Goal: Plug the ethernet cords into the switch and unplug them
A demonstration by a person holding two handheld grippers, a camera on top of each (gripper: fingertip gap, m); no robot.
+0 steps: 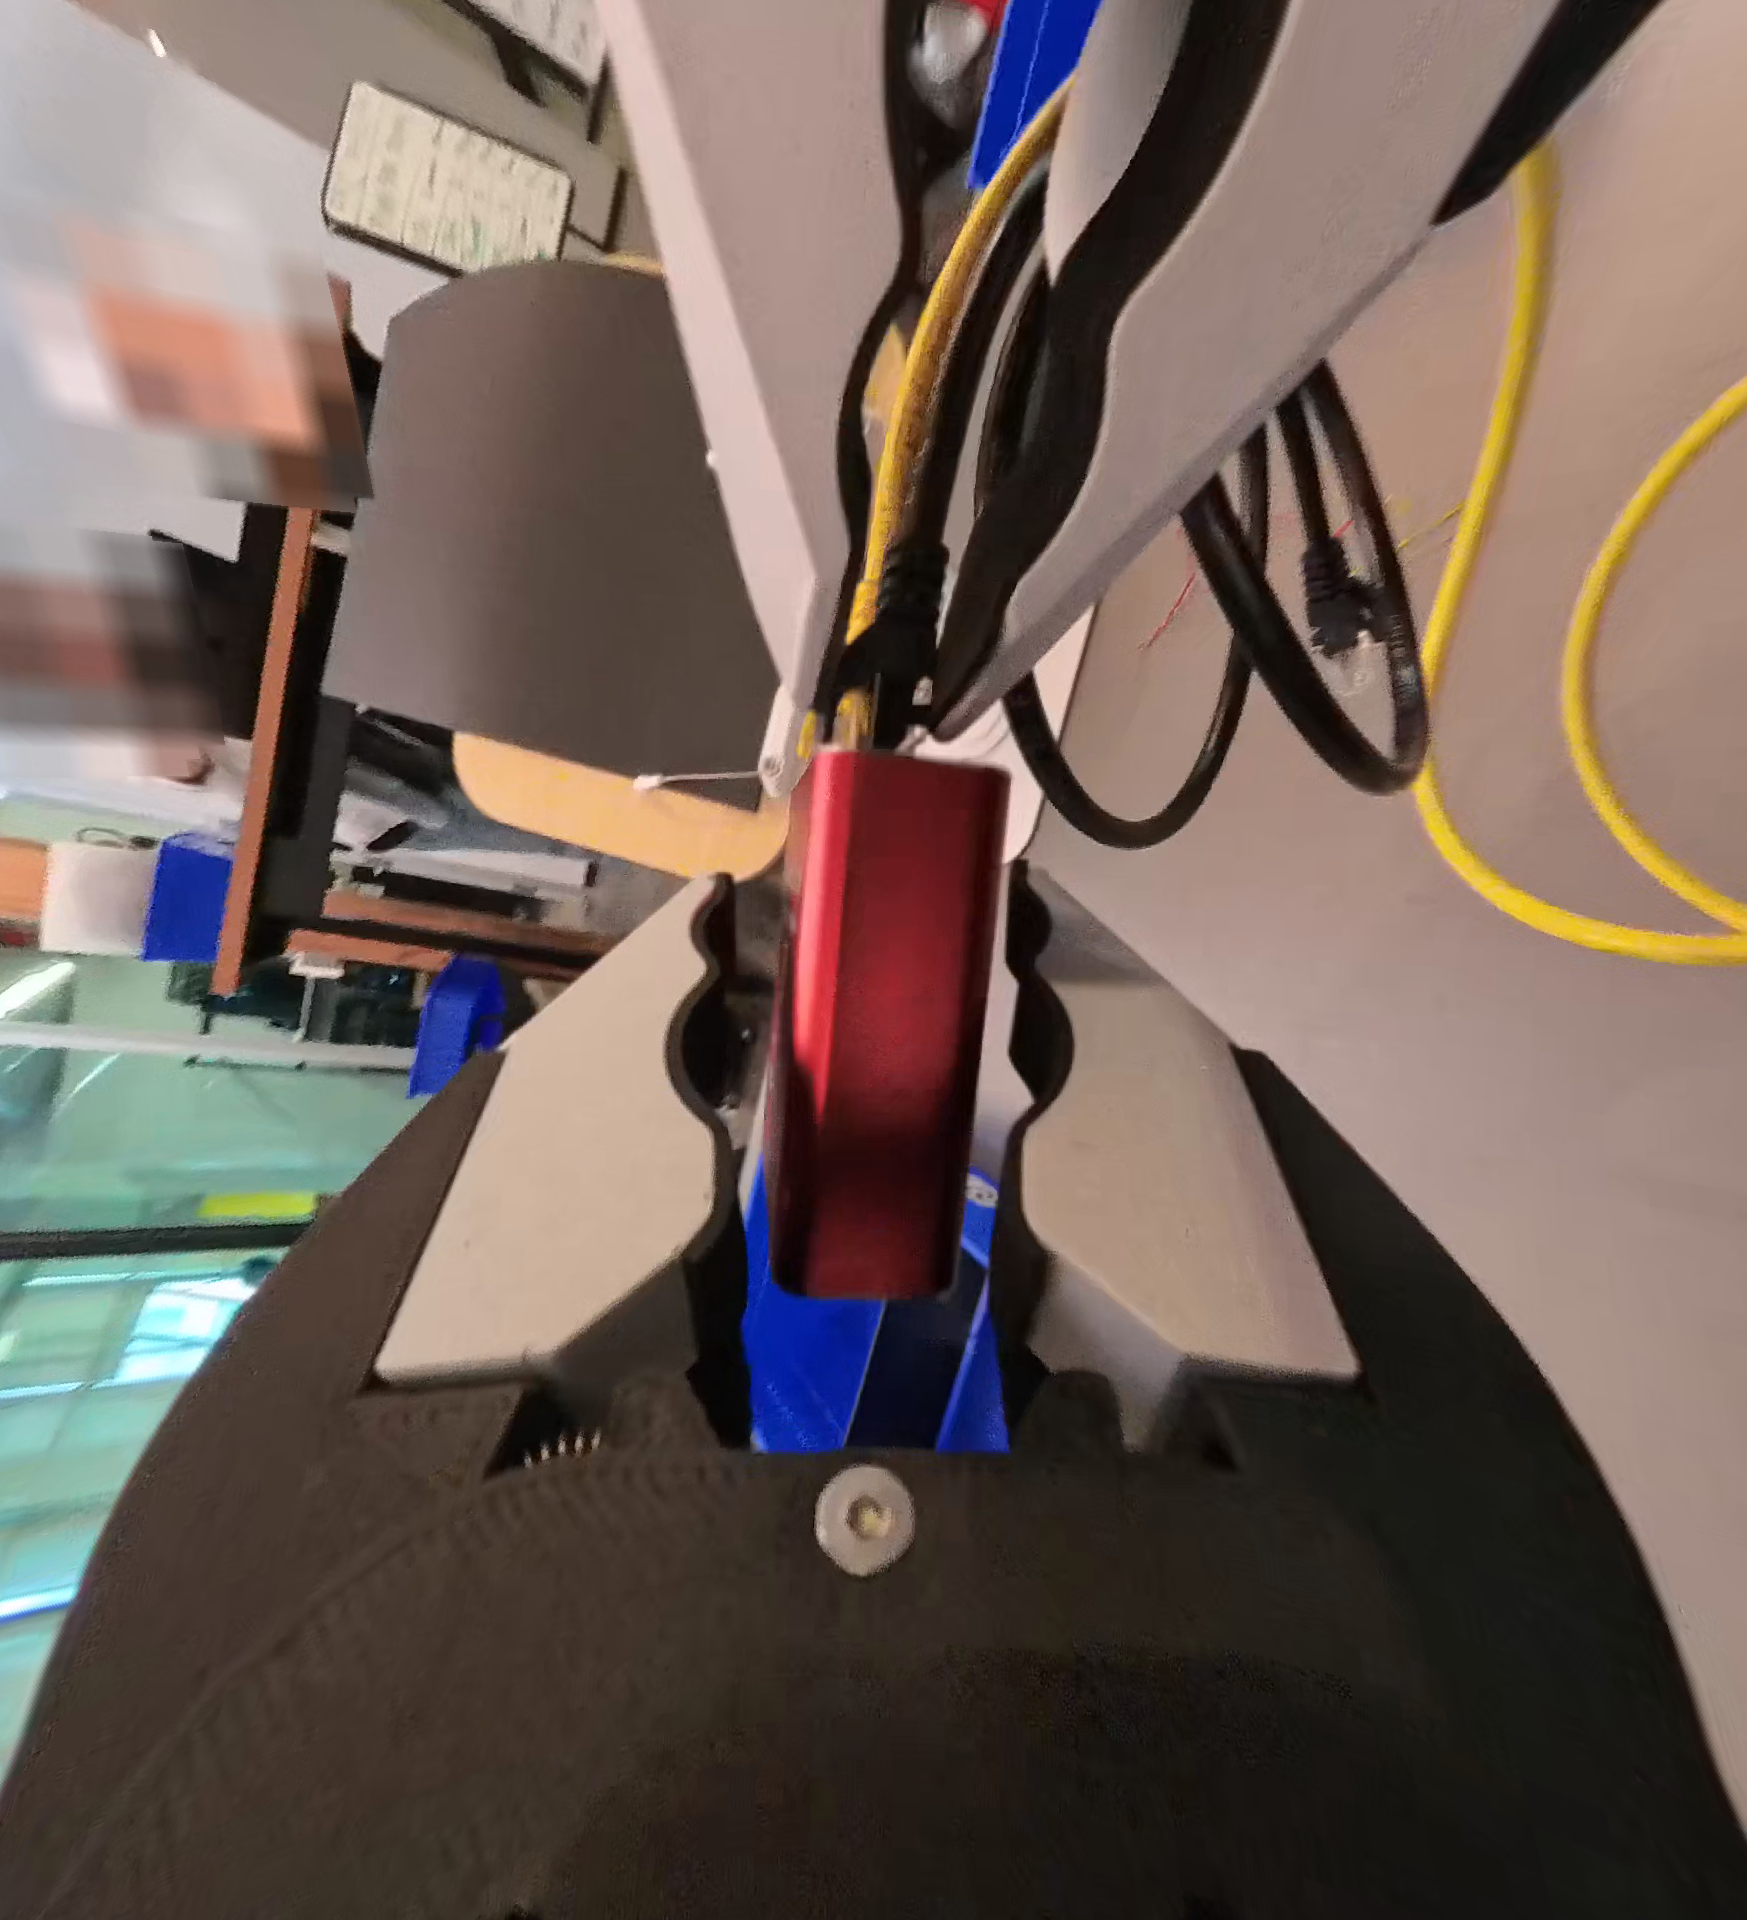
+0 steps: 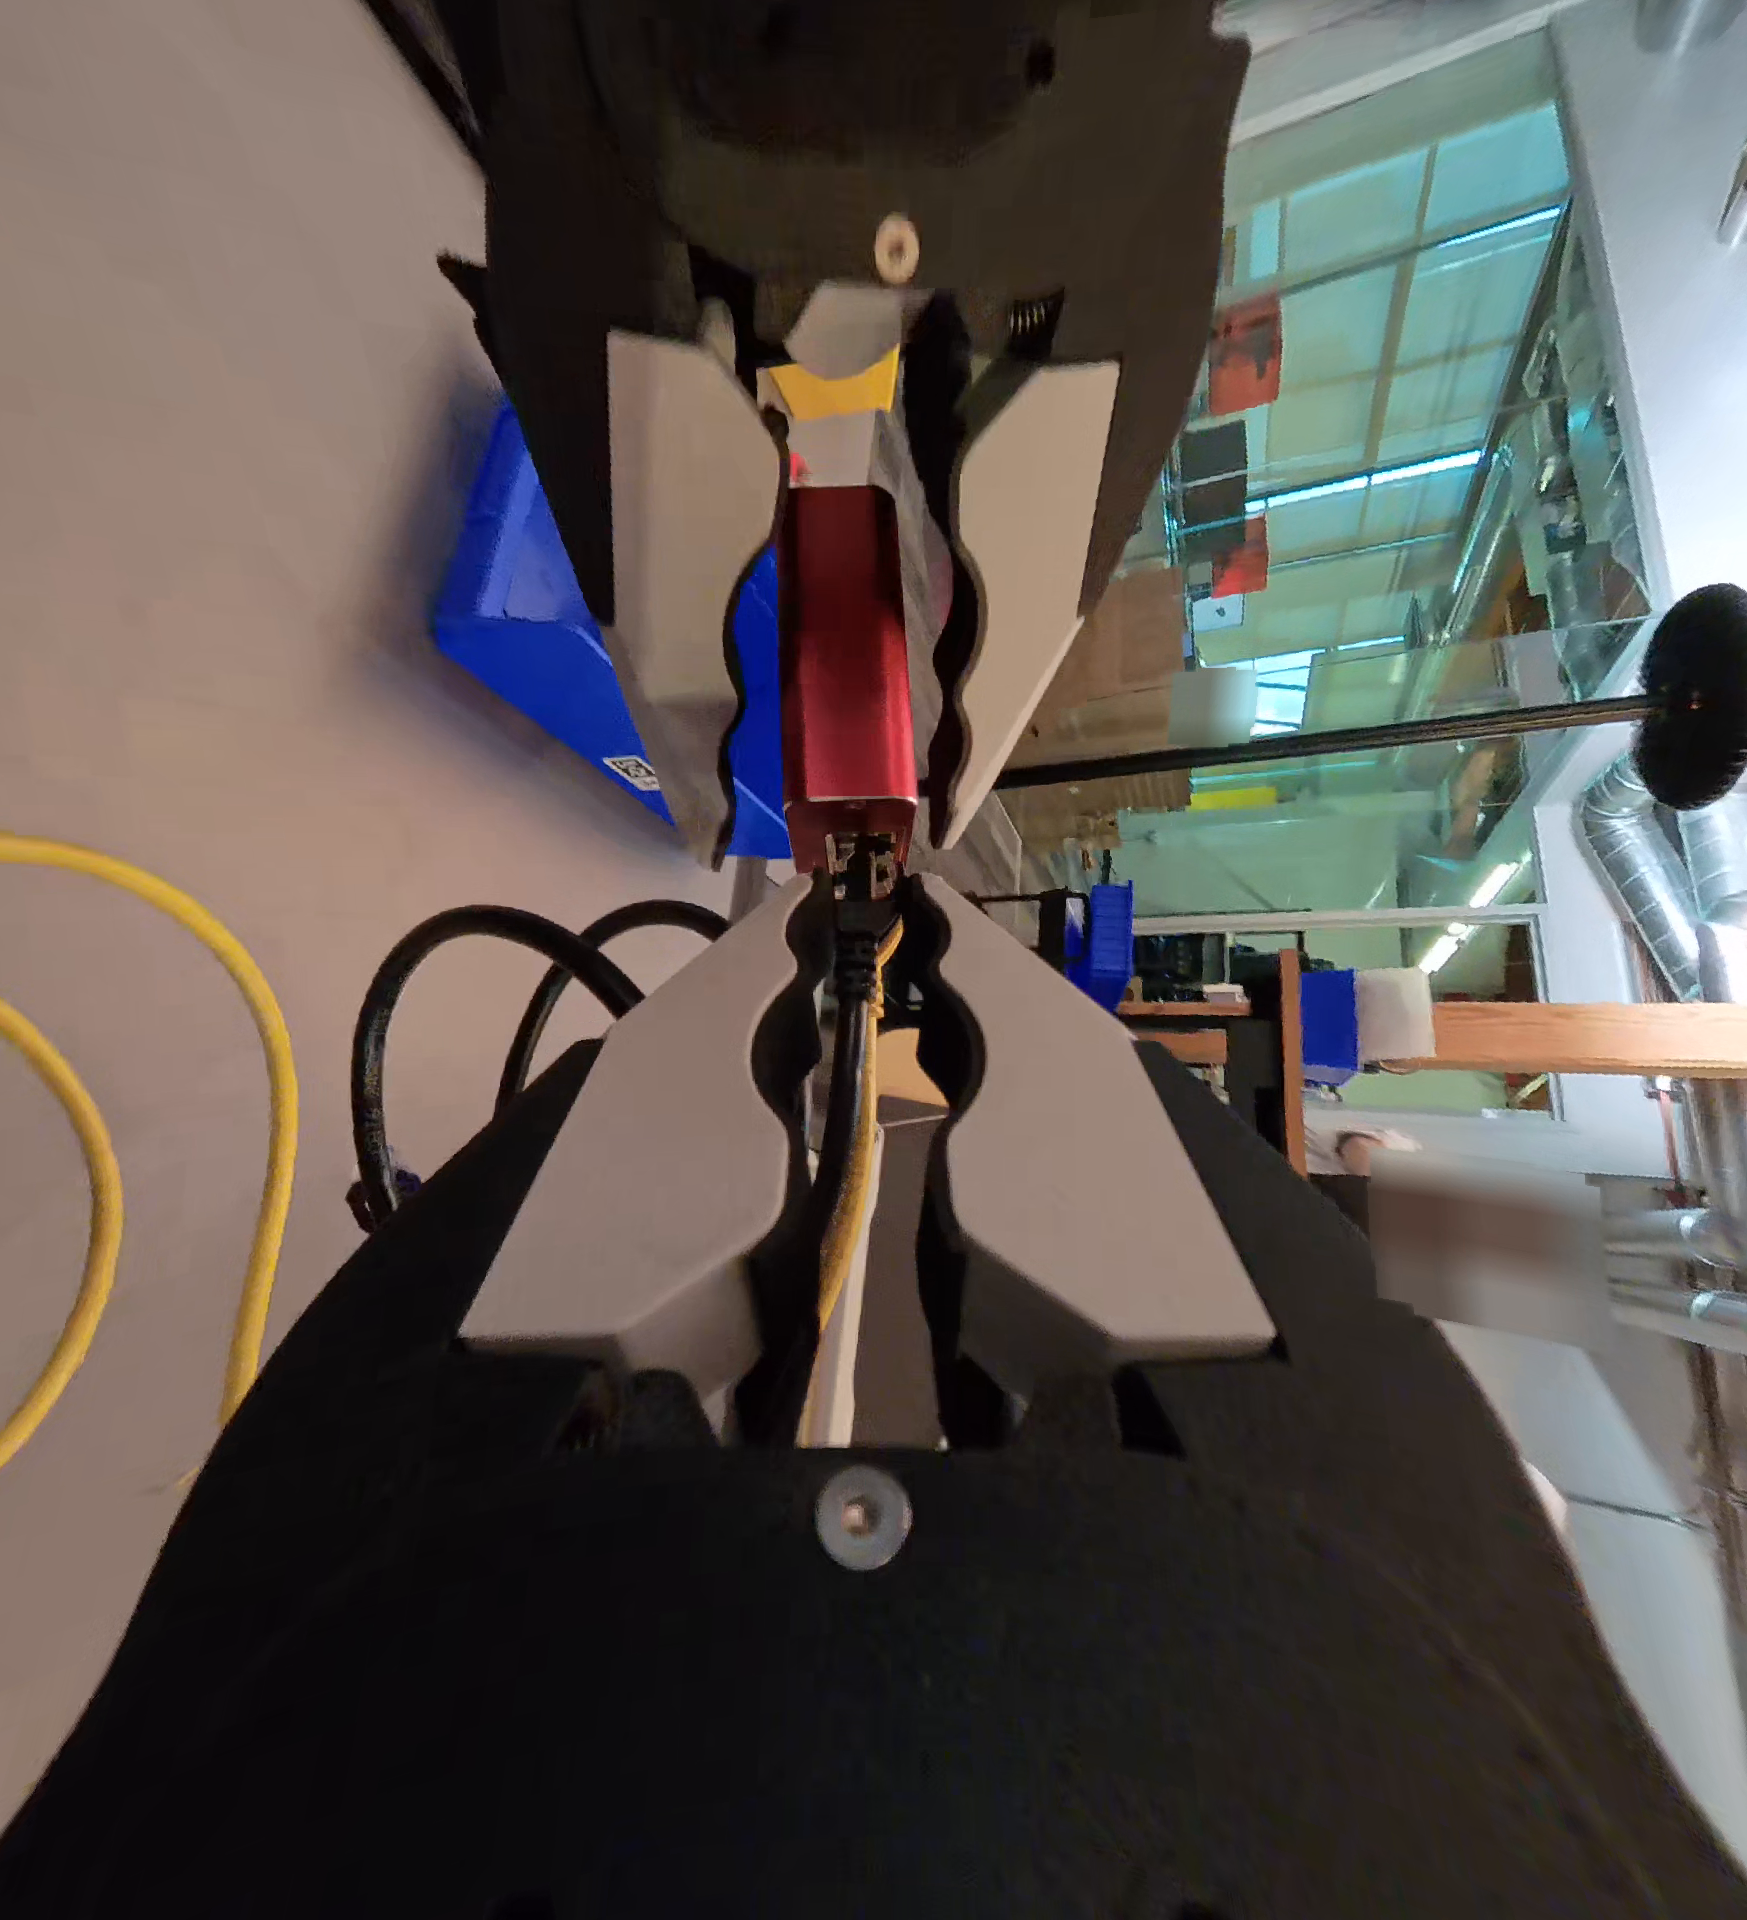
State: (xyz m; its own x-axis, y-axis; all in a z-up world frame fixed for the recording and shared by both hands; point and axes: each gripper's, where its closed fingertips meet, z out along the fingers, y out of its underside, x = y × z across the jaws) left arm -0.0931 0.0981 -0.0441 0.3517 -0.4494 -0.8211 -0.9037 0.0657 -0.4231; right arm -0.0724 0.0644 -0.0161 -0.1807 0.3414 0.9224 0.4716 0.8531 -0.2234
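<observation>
My left gripper (image 1: 869,899) is shut on the red switch (image 1: 879,1039) and holds it above the white table (image 1: 1420,1195). My right gripper (image 2: 861,891) faces it from the other end and is shut on the plug of a black ethernet cord (image 2: 853,951), which sits at the switch's port face (image 2: 858,852). A yellow ethernet cord (image 2: 848,1195) runs beside the black one between my right fingers to the same face. In the left wrist view the right gripper (image 1: 884,717) comes in from above around the black plug (image 1: 905,613). In the right wrist view the left gripper (image 2: 833,842) holds the switch (image 2: 843,665).
Loose loops of yellow cord (image 1: 1575,727) (image 2: 266,1039) and black cord (image 1: 1368,623) (image 2: 370,1039) lie on the table (image 2: 173,416). A blue bin (image 2: 526,623) sits on the table behind the left gripper. Shelves, windows and metal ducts fill the background.
</observation>
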